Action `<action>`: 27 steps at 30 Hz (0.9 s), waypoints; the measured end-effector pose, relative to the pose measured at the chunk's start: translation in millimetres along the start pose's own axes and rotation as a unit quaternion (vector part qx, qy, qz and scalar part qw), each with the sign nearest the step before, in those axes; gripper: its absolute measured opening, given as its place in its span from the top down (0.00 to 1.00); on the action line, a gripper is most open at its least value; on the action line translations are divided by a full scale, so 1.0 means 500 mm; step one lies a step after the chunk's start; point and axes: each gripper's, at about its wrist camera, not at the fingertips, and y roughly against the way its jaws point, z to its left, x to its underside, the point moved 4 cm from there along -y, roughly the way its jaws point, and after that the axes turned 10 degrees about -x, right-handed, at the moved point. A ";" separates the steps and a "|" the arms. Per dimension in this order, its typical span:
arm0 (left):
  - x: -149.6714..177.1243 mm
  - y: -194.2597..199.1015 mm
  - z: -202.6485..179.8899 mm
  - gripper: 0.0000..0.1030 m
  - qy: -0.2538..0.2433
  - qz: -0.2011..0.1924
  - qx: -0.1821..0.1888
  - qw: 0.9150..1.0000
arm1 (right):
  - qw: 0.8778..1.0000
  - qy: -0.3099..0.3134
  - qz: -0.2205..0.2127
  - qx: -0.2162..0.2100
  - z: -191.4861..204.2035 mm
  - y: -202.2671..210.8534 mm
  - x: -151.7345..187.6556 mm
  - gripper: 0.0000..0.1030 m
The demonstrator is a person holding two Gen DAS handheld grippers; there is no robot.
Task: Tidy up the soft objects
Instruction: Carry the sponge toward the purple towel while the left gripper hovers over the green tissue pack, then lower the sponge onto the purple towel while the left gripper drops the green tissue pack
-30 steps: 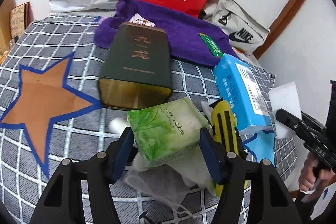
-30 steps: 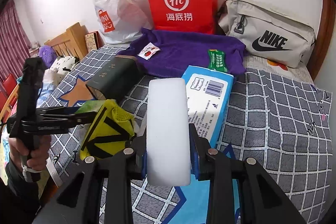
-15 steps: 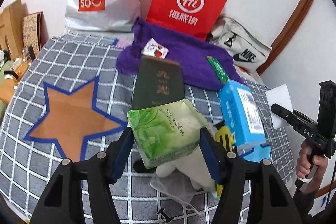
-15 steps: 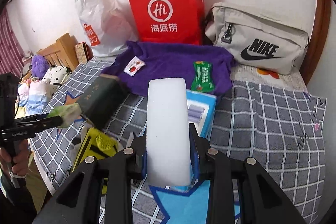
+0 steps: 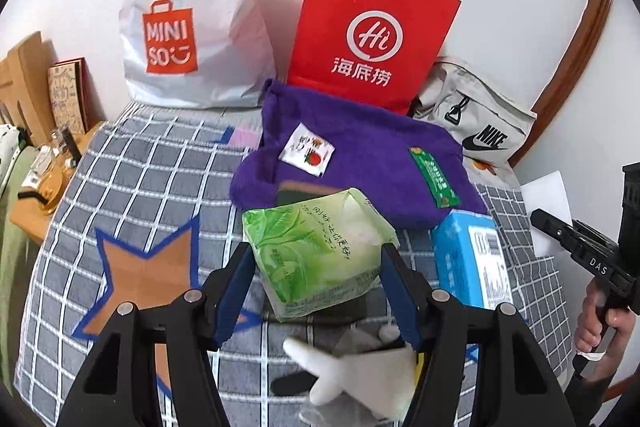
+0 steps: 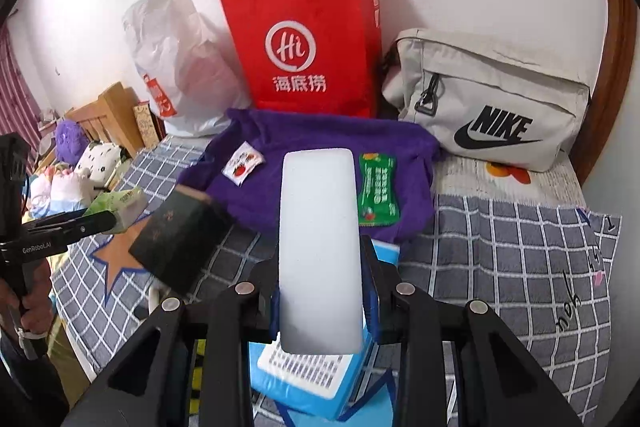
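The left gripper (image 5: 320, 267) pinched a green tissue pack (image 5: 318, 255) between its blue pads, held clear above the checked bedspread (image 5: 152, 179); the right gripper (image 6: 320, 291) clamped a white sponge block (image 6: 318, 247) upright, above a blue tissue box (image 6: 316, 383). Both soft things were aloft, so the step in hand looked like carrying them to a gathering spot, probably the purple towel (image 6: 320, 143), though the goal was not certain. To do it well, each grip should stay firm without crushing; the pack sat skewed in the jaws, so a slow, level carry would suit; the dark green box (image 6: 180, 239) lay between, and the left gripper should pass above it; set each piece flat before letting go.
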 end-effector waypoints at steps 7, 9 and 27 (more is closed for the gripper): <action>-0.050 -0.029 -0.014 0.40 -0.006 -0.001 0.004 1.000 | 1.000 -0.006 -0.001 -0.001 -0.021 -0.024 -0.051 0.70; -0.064 -0.039 -0.016 0.40 -0.006 -0.001 0.002 1.000 | 1.000 -0.007 -0.001 -0.002 -0.025 -0.032 -0.064 0.70; -0.136 -0.125 -0.007 0.40 0.008 0.016 0.002 1.000 | 1.000 0.001 0.006 -0.025 -0.057 -0.140 -0.154 0.70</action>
